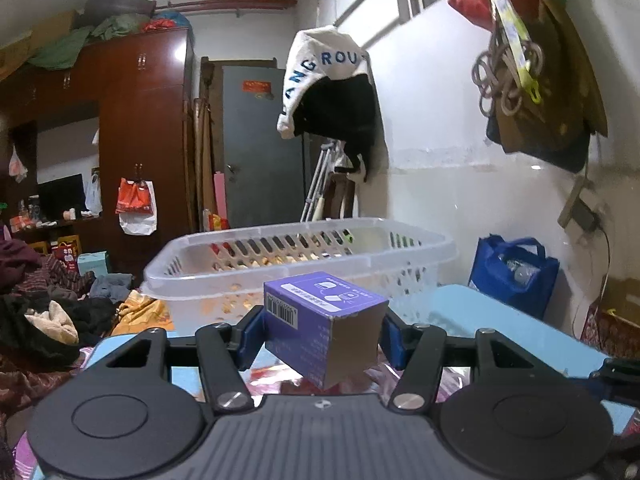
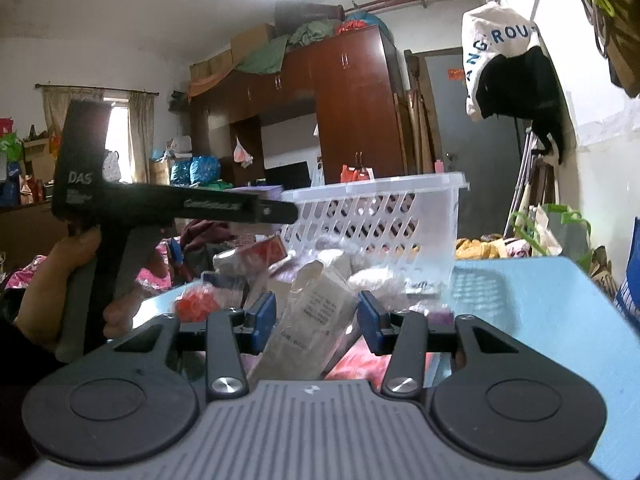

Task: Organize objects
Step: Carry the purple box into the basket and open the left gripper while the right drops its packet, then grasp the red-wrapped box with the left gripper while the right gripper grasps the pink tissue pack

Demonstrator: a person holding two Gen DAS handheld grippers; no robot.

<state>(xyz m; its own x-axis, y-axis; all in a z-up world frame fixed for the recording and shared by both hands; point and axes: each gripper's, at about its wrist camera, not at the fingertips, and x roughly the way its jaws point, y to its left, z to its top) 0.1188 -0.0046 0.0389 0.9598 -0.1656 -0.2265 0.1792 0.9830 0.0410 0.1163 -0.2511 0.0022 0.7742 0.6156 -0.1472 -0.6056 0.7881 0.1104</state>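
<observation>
In the left wrist view my left gripper [image 1: 320,334] is shut on a purple box [image 1: 320,320] with a barcode label, held tilted above the light blue table [image 1: 500,320]. A clear plastic slotted basket [image 1: 300,236] stands just beyond it. In the right wrist view my right gripper [image 2: 318,320] is shut on a clear-wrapped white packet [image 2: 316,308] that rises from a pile of small packages, among them a red packet [image 2: 196,300]. The basket [image 2: 380,216] stands behind that pile. At the left a person's hand [image 2: 60,272] holds the other gripper's black handle.
Clothes [image 1: 60,312] are heaped left of the table. A blue bag [image 1: 516,272] stands by the wall on the right. A white and black garment [image 1: 328,80] hangs on the wall above the basket. A brown wardrobe [image 2: 352,112] fills the back.
</observation>
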